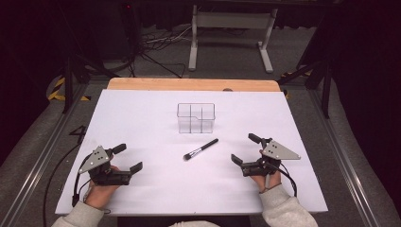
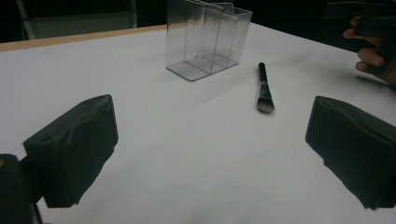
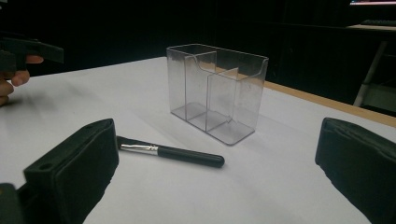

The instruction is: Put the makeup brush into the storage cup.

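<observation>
Brush (image 1: 200, 149) on table (image 1: 142, 123), before organizer (image 1: 196, 117), between tools

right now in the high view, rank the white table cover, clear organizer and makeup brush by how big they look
1. white table cover
2. clear organizer
3. makeup brush, about as long as the organizer is wide but far thinner

Your clear organizer (image 1: 196, 118) stands upright toward the tabletop's far edge, and a makeup brush (image 1: 201, 149) lies just nearer.

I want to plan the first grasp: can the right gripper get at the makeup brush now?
Probably yes: the right gripper has open jaws, and bare table lies between it and the makeup brush.
</observation>
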Available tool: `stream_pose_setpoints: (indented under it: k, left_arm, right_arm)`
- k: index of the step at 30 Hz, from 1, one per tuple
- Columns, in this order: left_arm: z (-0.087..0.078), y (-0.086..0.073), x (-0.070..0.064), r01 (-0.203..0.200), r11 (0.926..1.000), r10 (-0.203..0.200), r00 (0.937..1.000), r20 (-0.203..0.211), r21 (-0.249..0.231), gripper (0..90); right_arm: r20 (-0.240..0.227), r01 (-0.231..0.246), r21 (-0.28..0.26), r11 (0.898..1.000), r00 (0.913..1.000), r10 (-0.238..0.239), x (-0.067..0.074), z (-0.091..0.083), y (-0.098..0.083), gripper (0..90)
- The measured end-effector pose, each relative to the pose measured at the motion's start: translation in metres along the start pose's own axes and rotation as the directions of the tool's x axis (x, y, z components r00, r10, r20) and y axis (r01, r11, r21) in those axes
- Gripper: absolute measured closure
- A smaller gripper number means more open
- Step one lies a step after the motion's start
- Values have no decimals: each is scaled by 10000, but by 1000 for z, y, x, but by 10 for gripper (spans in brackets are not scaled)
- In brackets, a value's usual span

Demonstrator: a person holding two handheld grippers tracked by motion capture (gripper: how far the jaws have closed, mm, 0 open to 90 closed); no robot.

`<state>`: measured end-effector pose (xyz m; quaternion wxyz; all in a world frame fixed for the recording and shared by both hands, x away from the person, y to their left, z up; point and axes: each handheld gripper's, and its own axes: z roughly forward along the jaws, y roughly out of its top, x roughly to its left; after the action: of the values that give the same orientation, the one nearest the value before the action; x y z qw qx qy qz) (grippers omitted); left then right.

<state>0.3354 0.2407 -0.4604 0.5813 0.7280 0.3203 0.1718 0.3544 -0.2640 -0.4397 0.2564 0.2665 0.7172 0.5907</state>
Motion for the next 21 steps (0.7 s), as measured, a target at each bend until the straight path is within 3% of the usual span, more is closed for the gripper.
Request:
stream_pose_setpoints:
  k: [7, 13, 21]
  left_arm:
    - [0, 0, -4, -127, 9999, 126, 9999, -90, -39, 29]
    - [-1, 0, -2, 13, 9999, -14, 10000, -94, -120, 29]
    - [-3, 1, -3, 118, 9998, -122, 9997, -188, -163, 29]
  right_arm:
    - [-33, 215, -69, 9997, 9998, -215, 2, 1, 3, 2]
    - [12, -36, 272, 9996, 10000, 36, -2, 4, 3, 0]
    - [-515, -76, 372, 9993, 9986, 95, -3, 11, 16, 11]
